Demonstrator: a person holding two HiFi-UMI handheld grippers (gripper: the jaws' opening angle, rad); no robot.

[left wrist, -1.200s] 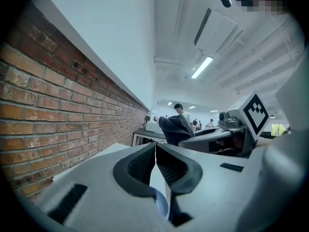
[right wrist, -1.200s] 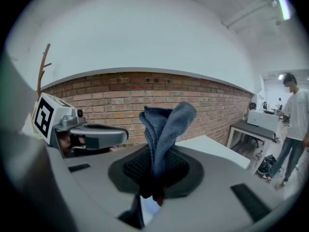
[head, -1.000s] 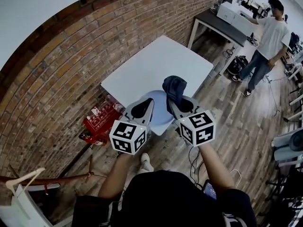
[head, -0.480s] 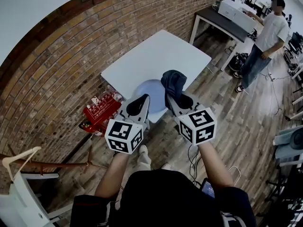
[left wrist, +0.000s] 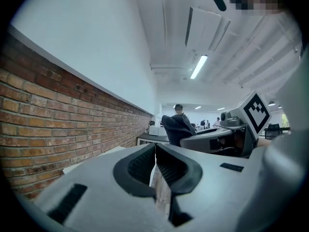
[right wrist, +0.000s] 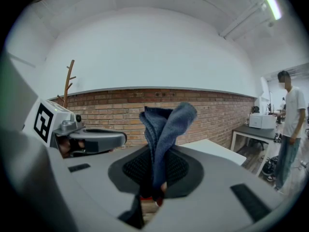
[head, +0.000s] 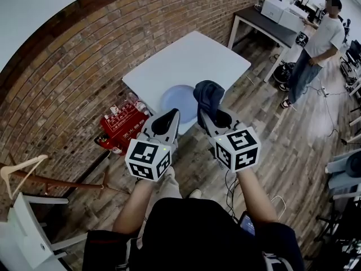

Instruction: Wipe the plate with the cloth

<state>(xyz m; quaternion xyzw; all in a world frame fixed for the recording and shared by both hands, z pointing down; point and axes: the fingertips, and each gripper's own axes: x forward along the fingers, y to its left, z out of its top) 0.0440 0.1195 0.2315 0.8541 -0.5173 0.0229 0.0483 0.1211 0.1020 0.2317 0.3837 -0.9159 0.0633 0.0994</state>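
- Dark blue cloth (right wrist: 164, 124) stands bunched upright out of the right gripper (head: 204, 117), whose jaws are clenched on its lower folds. Held this way, a loose wad sticks out beyond the jaw tips, which I judge suits pressing it down onto a surface.
- The pale blue plate (head: 176, 99) lies flat on the white tabletop (head: 186, 61), close to its near edge. Nothing is on it and nothing touches it. That edge spot keeps it within easy reach of the person holding the grippers.
- The left gripper (left wrist: 155, 151) has its jaws pressed together on nothing. It hangs just left of the right one, on the near side of the plate, probably ready to steady the rim while the cloth rubs.
- Both grippers are raised and point level toward the far brick wall (head: 84, 66). The cloth is therefore close to the plate but apart from it, and wiping has not begun.
- A red crate (head: 121, 126) sits on the floor (head: 271, 134) left of the tabletop, and another person (head: 318, 38) stands far right. Both are away from the work.
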